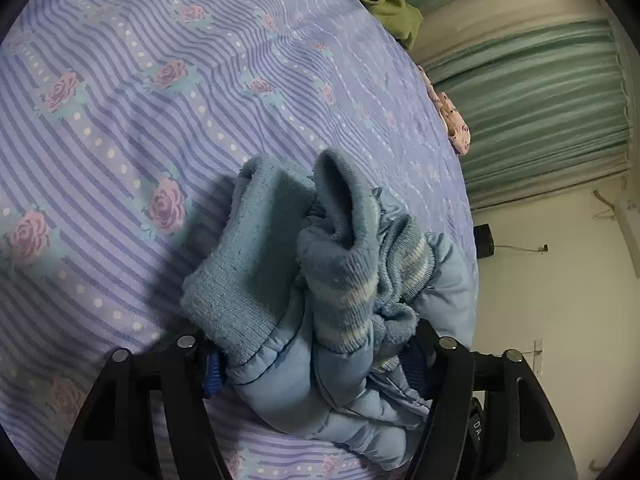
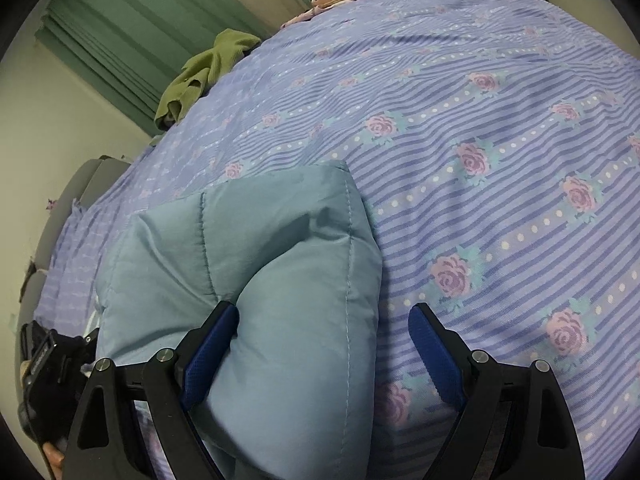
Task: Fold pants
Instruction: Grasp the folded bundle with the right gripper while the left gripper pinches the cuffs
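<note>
The left gripper (image 1: 316,364) is spread wide with the bunched cuffs of the pale blue padded pants (image 1: 320,300) filling the gap between its fingers, both pads against the fabric. The right gripper (image 2: 322,344) is released and wide open; a puffy fold of the pants (image 2: 256,280) lies on the bed (image 2: 500,120) between its fingers, pressing its left pad (image 2: 208,356), clear of the right pad.

Both fisheye views are dim and cool-toned, with soft, even indoor light and no glare. Strong barrel distortion bows the striped bedsheet (image 1: 120,128) into a dome and bends the green curtain (image 1: 532,80), while a black vignette rings each frame. In the left wrist view, the padded blue pants (image 1: 320,280) cast a soft shadow leftward onto the sheet; its lower-left stripes look smeared. In the right wrist view a shadow darkens the sheet beside the pants (image 2: 260,280), and the edges are soft.
</note>
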`<state>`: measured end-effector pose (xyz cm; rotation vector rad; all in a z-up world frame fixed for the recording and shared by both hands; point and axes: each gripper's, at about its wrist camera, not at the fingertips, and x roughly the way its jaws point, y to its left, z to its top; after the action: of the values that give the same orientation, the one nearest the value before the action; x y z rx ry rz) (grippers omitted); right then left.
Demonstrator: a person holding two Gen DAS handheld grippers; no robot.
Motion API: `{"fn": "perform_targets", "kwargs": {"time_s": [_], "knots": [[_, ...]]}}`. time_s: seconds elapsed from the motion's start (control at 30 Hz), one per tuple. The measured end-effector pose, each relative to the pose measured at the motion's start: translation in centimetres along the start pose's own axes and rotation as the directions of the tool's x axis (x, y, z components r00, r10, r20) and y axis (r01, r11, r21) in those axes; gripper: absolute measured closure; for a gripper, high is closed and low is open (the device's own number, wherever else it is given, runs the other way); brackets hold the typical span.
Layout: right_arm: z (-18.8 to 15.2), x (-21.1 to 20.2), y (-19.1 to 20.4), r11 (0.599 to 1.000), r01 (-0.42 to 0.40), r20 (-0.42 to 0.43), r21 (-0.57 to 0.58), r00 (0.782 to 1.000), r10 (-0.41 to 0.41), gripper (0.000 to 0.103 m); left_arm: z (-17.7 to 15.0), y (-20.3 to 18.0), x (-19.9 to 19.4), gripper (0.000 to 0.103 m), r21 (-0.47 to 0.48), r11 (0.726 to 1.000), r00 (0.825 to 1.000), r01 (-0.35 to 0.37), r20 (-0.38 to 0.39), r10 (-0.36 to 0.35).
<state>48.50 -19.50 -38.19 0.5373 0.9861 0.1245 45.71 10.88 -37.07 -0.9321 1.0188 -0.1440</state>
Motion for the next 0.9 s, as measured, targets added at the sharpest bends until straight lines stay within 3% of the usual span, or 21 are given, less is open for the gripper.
{"fn": "perform_targets", "kwargs": {"time_s": [0.17, 0.27, 0.43, 0.6, 0.9], "knots": [[0.4, -0.3, 1.0, 0.998, -0.048, -0.030, -0.029, 0.998, 0.048, 0.050, -0.3, -1.2, -1.0, 0.044, 0.055, 0.998, 0.999, -0.042, 0.001, 0.042], [0.8, -1.1, 1.9, 0.998, -0.046, -0.035, -0.046, 0.998, 0.045, 0.058, -0.1, -2.3, -1.4, 0.047, 0.101, 0.993, 0.998, -0.068, 0.001, 0.068], [0.9, -4.4, 3.0, 0.997, -0.069, 0.000, -0.042, 0.998, 0.069, 0.062, -0.1, -4.1, -3.0, 0.051, 0.170, 0.983, 0.998, -0.067, 0.004, 0.068], [0.0, -9.5, 4.2, 0.996, -0.071, 0.059, -0.048, 0.996, 0.073, 0.062, -1.6, -7.2, -7.3, 0.051, 0.258, 0.966, 0.999, -0.035, 0.019, 0.031], [-3.6, -22.3, 8.8, 0.993, -0.100, 0.144, -0.065, 0.984, 0.109, 0.063, -5.9, -13.5, -20.9, 0.051, 0.415, 0.910, 0.995, -0.024, 0.094, -0.016]]}}
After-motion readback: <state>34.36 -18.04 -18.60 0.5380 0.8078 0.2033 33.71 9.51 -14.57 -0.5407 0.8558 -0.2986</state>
